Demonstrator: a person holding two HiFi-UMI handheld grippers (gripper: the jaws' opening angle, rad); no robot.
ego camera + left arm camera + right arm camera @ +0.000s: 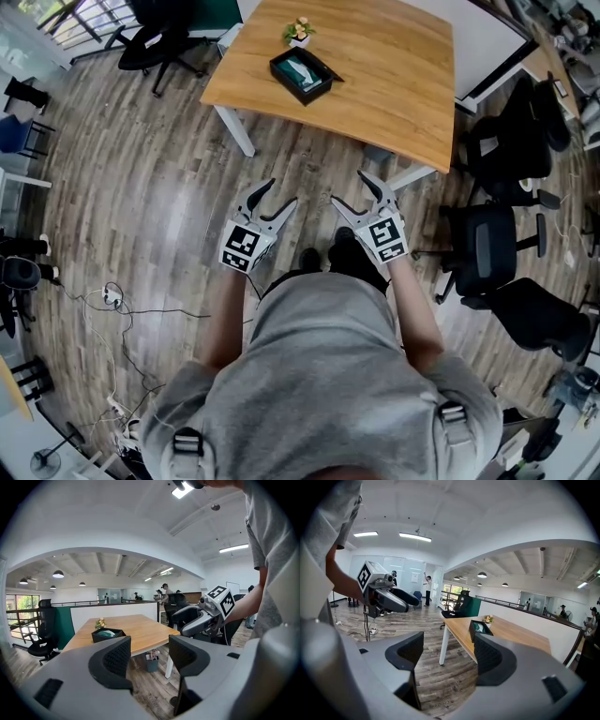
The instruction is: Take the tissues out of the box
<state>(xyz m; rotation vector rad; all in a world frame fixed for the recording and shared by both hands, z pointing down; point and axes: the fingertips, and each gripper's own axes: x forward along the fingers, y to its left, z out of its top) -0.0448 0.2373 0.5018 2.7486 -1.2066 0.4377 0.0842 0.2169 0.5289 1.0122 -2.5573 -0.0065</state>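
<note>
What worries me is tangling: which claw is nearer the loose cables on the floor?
Left. The cables lie left of and below the left claw in the head view; the right claw sits beyond it, farther from them. Both are open, holding nothing.

1. The office is brightly lit by ceiling strip lights (pixel 415 537) and daylight from a window (pixel 21 609).
2. Pale glare is thrown across the wooden floor (pixel 178 202).
3. Both gripper views are bent and black-cornered by fisheye distortion.
</note>
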